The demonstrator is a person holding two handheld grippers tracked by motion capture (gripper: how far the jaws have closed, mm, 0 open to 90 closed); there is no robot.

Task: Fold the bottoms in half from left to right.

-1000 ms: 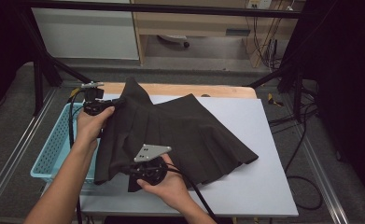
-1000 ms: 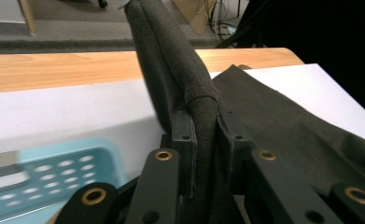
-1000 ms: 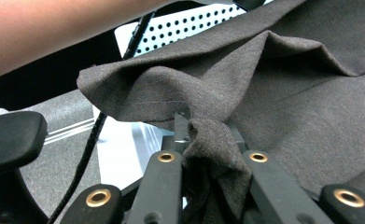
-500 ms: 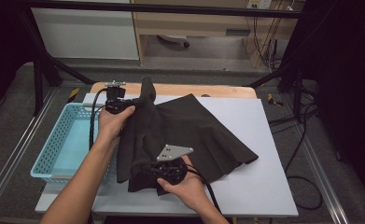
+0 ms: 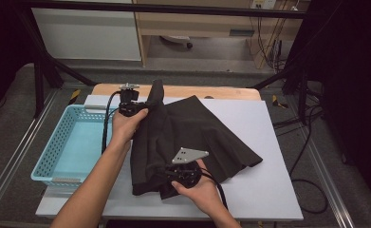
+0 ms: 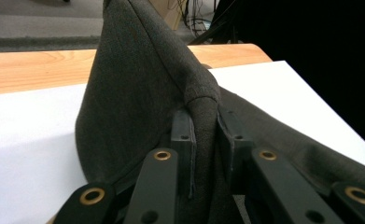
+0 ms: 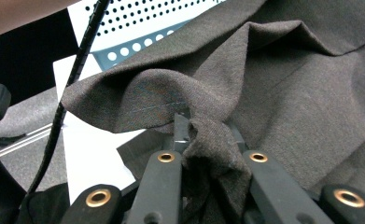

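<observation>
Dark cloth [image 5: 192, 137] has swung rightward off the basket [image 5: 69, 142] with your left gripper [image 5: 143, 105] and right gripper [image 5: 166, 172] both clamped on its edge, so the fold is halfway over.

Bright tabletop, dark surroundings, soft focus.

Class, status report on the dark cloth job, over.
Left gripper shut on dark grey woven cloth, edge lifted. Right gripper shut on near edge. Light blue perforated plastic basket beside it, nothing blocking.
</observation>
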